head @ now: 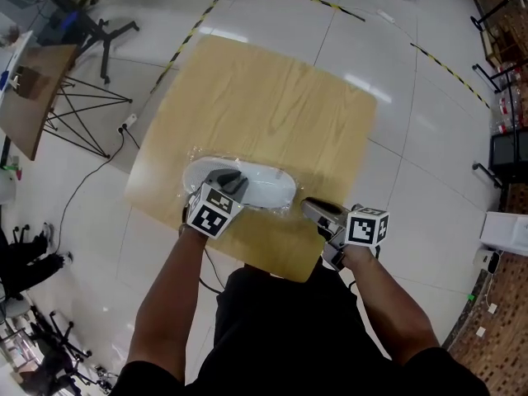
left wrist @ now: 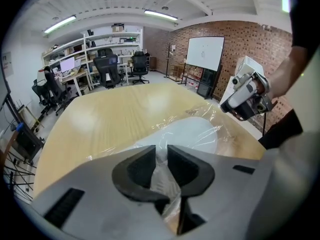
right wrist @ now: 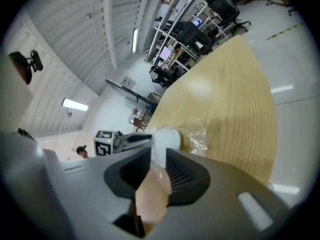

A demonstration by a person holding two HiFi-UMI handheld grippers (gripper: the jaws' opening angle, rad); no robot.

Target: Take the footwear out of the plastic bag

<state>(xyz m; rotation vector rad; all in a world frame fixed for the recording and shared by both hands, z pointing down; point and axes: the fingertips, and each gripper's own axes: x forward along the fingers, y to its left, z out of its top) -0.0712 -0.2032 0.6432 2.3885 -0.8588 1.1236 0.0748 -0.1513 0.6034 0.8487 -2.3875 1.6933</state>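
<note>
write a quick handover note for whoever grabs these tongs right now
Left tongs: shut on film of the plastic bag, over its left part.
Right tongs: shut on the bag's film at the right end.
White footwear: inside the bag, lying on the wooden table.
Done: bag gripped on both sides.
Left: get the footwear out of the bag.
</note>
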